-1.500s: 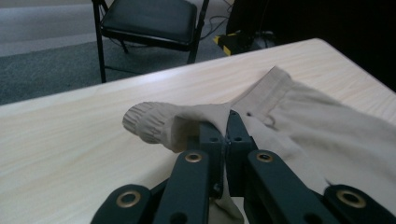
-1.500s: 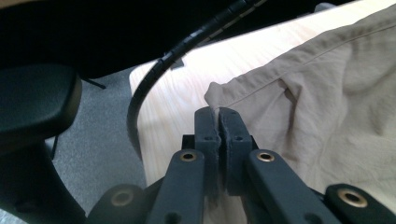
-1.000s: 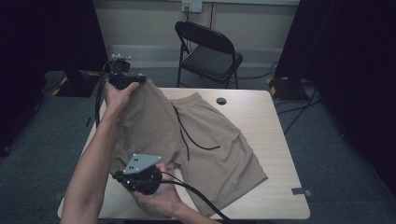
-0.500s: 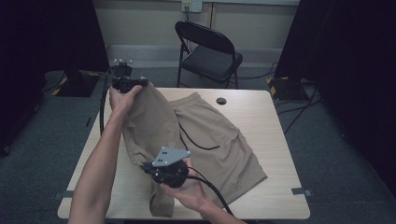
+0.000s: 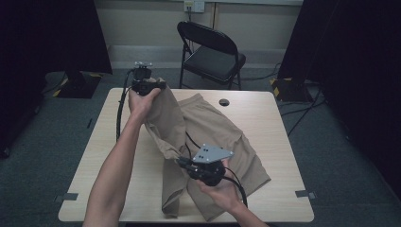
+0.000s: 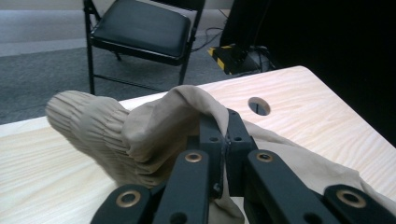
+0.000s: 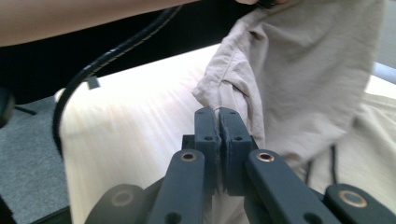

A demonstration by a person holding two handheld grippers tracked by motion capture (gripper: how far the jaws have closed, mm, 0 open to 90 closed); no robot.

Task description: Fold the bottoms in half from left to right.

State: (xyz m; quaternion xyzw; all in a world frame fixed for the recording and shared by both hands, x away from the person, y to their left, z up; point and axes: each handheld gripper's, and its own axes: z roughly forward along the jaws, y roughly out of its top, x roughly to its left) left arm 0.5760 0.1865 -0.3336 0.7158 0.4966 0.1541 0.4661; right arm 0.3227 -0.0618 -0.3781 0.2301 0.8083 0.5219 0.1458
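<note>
Folding a pair of khaki shorts (image 5: pixel 213 137) on a wooden table (image 5: pixel 279 118). The left gripper (image 5: pixel 147 86), at the table's far left corner, has its jaws pressed together on a fold of the elasticated waistband (image 6: pixel 88 121), which bunches just left of the jaws in the left gripper view. The right gripper (image 5: pixel 185 163), nearer the person, is likewise clamped on an edge of the same cloth; in the right gripper view the fabric rises from between the closed jaws and hangs to their right. Between the two grippers one side of the garment is lifted into a slack ridge, while the rest lies flat on the table beyond and to the right of the right gripper, with a black drawstring (image 5: pixel 191 141) showing on it just past that gripper.

The step in hand appears to be carrying one half of the shorts over the other. The next move probably calls for both grippers to travel together toward the flat half, keeping the held edge taut enough not to sag, then lowering it so the edges meet before either grip is released. A folding chair (image 5: pixel 213 52) stands beyond the table.
</note>
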